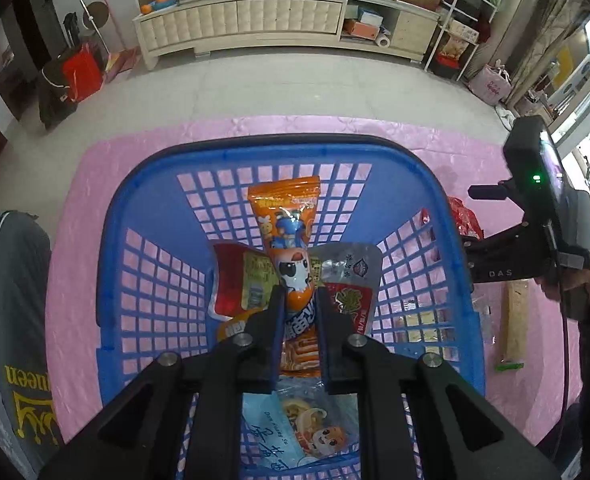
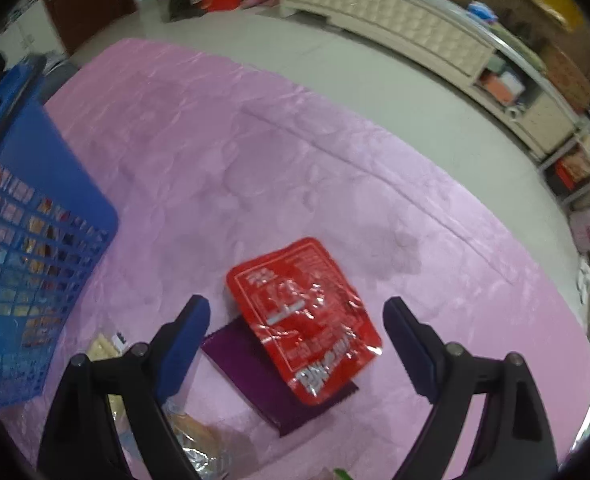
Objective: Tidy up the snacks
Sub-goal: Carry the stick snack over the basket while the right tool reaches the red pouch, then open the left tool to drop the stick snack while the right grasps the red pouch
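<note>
My left gripper (image 1: 299,294) is shut on an orange snack packet (image 1: 289,236) with a cartoon cow, held over the blue plastic basket (image 1: 115,236). Several other packets lie in the basket, among them a red one (image 1: 237,280), a silver and red one (image 1: 349,280) and a light blue one (image 1: 299,428). My right gripper (image 2: 297,310) stands open above a red foil packet (image 2: 303,316), which rests partly on a purple packet (image 2: 255,372) on the pink cloth (image 2: 255,160). Its fingers straddle the red packet without touching it. The right gripper's body (image 1: 535,208) shows at the left wrist view's right edge.
The basket's wall (image 2: 35,240) rises at the right wrist view's left edge. More snacks lie on the cloth: a long beige bar (image 1: 513,320) right of the basket, pale and foil packets (image 2: 191,440) under the right gripper. A person's grey sleeve (image 1: 11,300) is at left. Beyond the table are floor and a cream cabinet (image 1: 255,20).
</note>
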`<state>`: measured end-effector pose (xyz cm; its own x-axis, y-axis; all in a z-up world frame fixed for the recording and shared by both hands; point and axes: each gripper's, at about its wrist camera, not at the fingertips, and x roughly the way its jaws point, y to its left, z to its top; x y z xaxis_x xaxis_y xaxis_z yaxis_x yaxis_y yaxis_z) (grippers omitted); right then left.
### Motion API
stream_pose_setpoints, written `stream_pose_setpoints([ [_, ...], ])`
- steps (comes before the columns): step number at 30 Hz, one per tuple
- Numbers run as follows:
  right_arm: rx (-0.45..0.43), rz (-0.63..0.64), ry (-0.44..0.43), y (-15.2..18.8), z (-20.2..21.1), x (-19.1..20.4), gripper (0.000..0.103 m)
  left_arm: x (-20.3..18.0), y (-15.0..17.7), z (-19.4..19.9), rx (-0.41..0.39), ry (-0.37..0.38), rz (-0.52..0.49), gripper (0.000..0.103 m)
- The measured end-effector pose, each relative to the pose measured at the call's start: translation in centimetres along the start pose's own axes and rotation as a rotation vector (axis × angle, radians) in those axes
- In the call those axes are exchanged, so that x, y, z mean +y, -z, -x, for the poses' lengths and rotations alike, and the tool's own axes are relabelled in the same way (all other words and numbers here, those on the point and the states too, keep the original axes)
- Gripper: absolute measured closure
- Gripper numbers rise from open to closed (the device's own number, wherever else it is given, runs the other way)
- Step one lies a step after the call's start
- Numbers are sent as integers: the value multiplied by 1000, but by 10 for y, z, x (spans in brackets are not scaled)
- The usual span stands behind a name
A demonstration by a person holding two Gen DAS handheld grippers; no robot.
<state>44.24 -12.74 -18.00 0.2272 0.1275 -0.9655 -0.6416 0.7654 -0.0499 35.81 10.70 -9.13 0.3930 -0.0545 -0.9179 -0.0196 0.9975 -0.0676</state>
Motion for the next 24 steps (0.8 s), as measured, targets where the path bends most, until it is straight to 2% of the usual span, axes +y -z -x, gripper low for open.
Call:
stream_pose_setpoints([
  [3,13,21,-1,0,-8,-3,12,-1,-3,-7,13,-19,-5,90],
  [7,19,-51,-115,2,-14,-16,14,0,-6,-12,33,-14,6,90],
  [8,9,-55,-115,3,-13,-17,19,-1,-7,-12,34,-16,7,87],
  [10,1,-41,-103,4,-10,-16,31,0,-8,-12,27,-3,13,68],
  [11,-2,-34,-105,5,-6,-15,46,-2,-9,-10,21,2,15,58],
  [13,11,-40,-155,8,-2,-13,47,-3,-9,-7,12,-5,17,58],
  [14,-6,-32,-137,10,3,-10,52,-4,-9,-7,12,-7,18,56],
  [16,-36,-41,-129,13,14,-6,66,-4,-7,-2,4,-7,21,53],
  [17,-50,-60,-133,14,22,-6,84,-4,-5,2,-3,-5,21,53],
  [20,-74,-88,-125,16,43,-11,93,-6,-2,14,-24,-13,23,53],
  [24,-100,-87,-76,20,73,0,93,-9,11,42,-74,-21,12,53],
])
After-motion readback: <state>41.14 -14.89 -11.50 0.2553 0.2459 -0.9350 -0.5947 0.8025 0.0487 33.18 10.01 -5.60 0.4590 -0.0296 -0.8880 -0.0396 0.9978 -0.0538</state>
